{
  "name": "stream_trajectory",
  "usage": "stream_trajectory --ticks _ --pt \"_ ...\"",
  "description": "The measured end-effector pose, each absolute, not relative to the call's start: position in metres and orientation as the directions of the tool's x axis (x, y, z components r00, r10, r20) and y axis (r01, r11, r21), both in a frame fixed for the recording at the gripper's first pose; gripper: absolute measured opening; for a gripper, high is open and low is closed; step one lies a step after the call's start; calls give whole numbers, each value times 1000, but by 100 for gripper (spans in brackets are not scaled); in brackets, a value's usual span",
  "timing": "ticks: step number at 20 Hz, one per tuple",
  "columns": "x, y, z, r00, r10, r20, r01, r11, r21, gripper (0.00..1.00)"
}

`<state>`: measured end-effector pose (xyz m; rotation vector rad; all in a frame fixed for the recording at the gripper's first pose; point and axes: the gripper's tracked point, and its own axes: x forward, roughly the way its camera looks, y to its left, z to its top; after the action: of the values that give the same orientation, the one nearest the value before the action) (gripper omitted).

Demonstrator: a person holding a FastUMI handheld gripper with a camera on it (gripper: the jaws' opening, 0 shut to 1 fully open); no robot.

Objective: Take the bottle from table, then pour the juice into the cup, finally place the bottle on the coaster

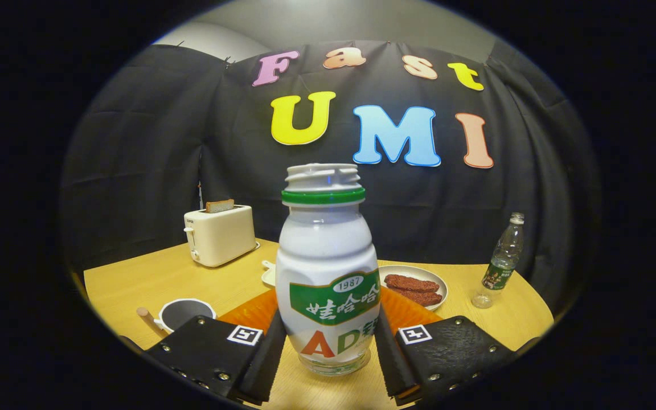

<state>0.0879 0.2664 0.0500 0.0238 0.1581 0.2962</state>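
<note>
A white juice bottle (328,267) with a green neck ring and green label, its cap off, stands upright between my fingers. My gripper (328,333) is shut on the bottle: both pads press its lower sides. Its clear base sits low over the wooden table (134,279), just in front of an orange coaster (248,313), which the bottle partly hides. A white cup (185,313) with a dark inside stands left of the coaster, just beyond my left finger (271,353).
A cream toaster (220,234) holding a slice of toast stands at the back left. A plate (439,285) of brown food strips lies behind the coaster on the right. A clear water bottle (501,262) stands far right. A wooden stick (148,320) lies beside the cup.
</note>
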Motion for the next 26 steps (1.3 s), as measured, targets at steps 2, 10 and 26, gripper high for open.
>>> stream_trajectory --ticks 2,10,26 --pt "91 265 46 944 292 -156 -286 957 56 72" --pt "107 268 28 946 278 -168 -267 960 87 72" --pt "134 269 -16 946 251 -203 -238 967 86 72"
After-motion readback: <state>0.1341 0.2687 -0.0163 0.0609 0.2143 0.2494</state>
